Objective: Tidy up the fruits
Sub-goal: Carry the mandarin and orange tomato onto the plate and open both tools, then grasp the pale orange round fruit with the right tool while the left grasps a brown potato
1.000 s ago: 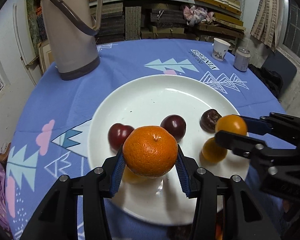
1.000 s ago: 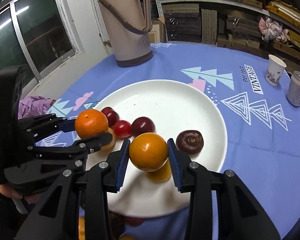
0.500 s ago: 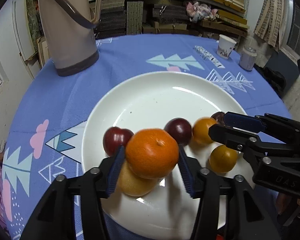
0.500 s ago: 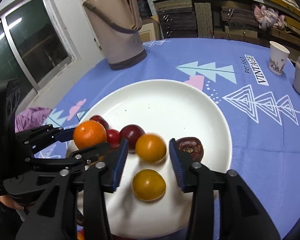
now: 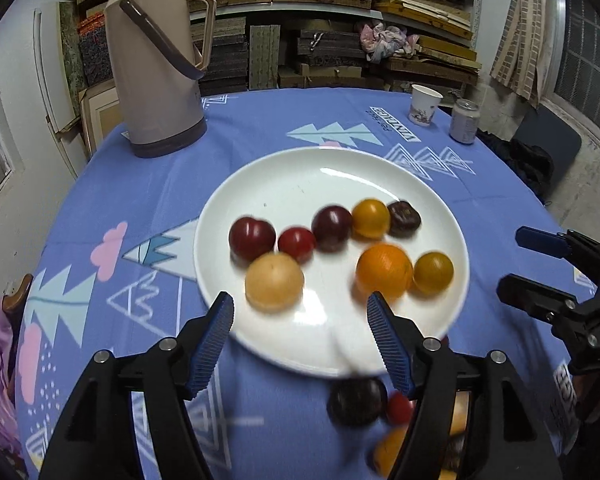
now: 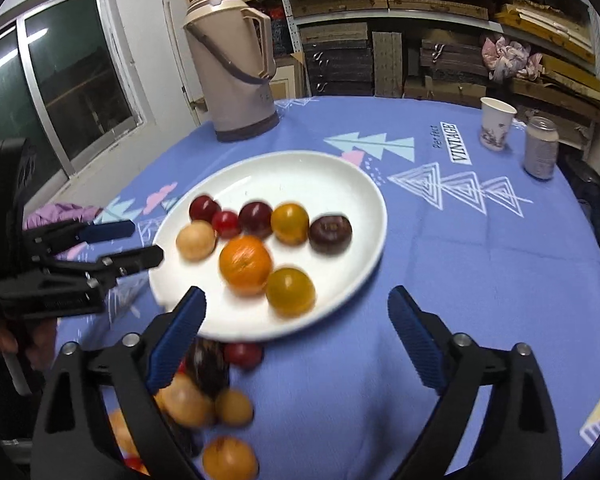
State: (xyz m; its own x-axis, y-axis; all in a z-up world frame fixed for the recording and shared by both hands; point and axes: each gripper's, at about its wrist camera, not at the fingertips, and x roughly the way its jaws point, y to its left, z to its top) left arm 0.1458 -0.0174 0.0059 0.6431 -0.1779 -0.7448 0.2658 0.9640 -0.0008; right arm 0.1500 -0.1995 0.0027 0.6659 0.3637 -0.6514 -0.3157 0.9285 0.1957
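Both claws have let go since the earlier shots: the mandarin [image 5: 384, 274] that was pinched in the left claw [image 5: 300, 338] now sits on the white plate [image 5: 300, 172], and the yellow-orange fruit [image 6: 290, 223] from the right claw [image 6: 296, 330] is in the back row next to the dark plums. Both claws have pulled back toward the near rim, and both are opening with nothing between the pads.

So the plate's filling up, sitting mid-frame on the blue surface [image 6: 480, 264]. What's left is the loose pile [image 6: 204, 396] off the plate, lower left of the right wrist view, partly tucked under that claw's left finger. In the left wrist view it's at the bottom right, with a dark plum [image 5: 356, 400] just below the plate rim. I'd guess either hand could reach it, the pile lies between them, closer in than the plate.
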